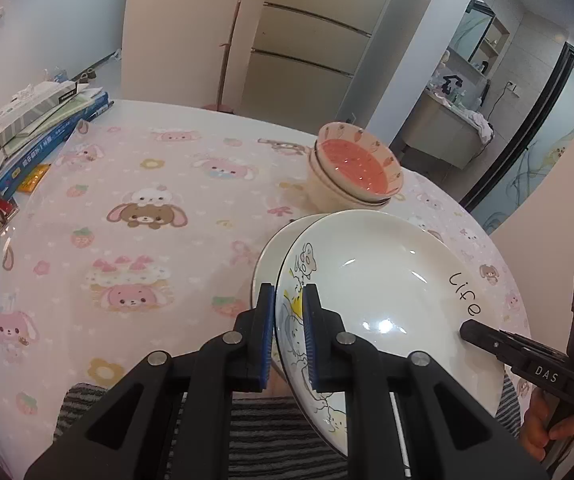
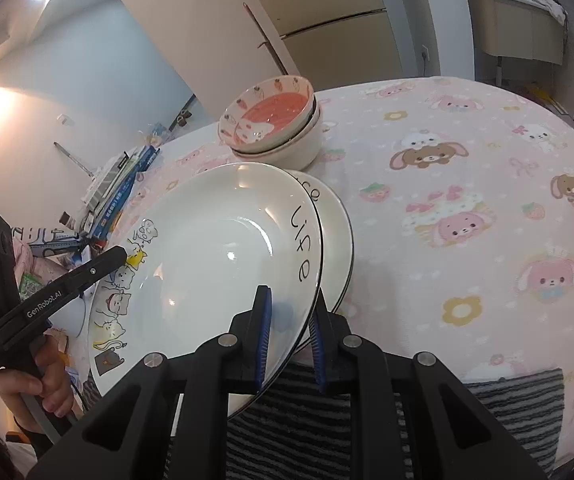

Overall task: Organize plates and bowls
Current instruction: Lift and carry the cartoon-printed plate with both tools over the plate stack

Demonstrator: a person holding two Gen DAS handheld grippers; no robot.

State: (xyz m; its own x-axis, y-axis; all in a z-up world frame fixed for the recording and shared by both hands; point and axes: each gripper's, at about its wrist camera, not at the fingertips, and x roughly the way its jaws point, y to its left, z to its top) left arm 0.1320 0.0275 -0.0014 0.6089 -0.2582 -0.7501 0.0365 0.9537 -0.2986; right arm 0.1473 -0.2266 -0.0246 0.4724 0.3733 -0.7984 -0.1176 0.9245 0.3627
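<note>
Both grippers are clamped onto the same white plate [image 1: 371, 280], one on each side of the rim. The left gripper [image 1: 289, 332] has its blue pads squeezed narrow on the edge with the cartoon cats, and the right gripper [image 2: 290, 340] pinches the opposite edge just below the word "life". Both point steeply downward toward the table [image 1: 159, 184], which is covered in a pink bunny-print cloth.

The plate is tilted, held up off the cloth, and it sits partly over a second white plate [image 2: 337, 232] that also has a dark rim line. Whether the two plates are touching can't be told from either view; the lower one peeks out along the far side.

In the right wrist view, the person's left hand [image 2: 43, 380] wraps around the handle of the left tool, fingers curled under it. In the left wrist view, the right hand [image 1: 547, 424] shows at the lower edge, gripping the other handle the same way.

Just behind the plates is a stack of bowls [image 1: 353, 172], the top one pink inside with a carrot pattern around the rim. Boxes [image 1: 43, 128] and clutter are piled at the table's far edge. A striped cloth [image 2: 515, 412] lies at the near edge, below the grippers.
</note>
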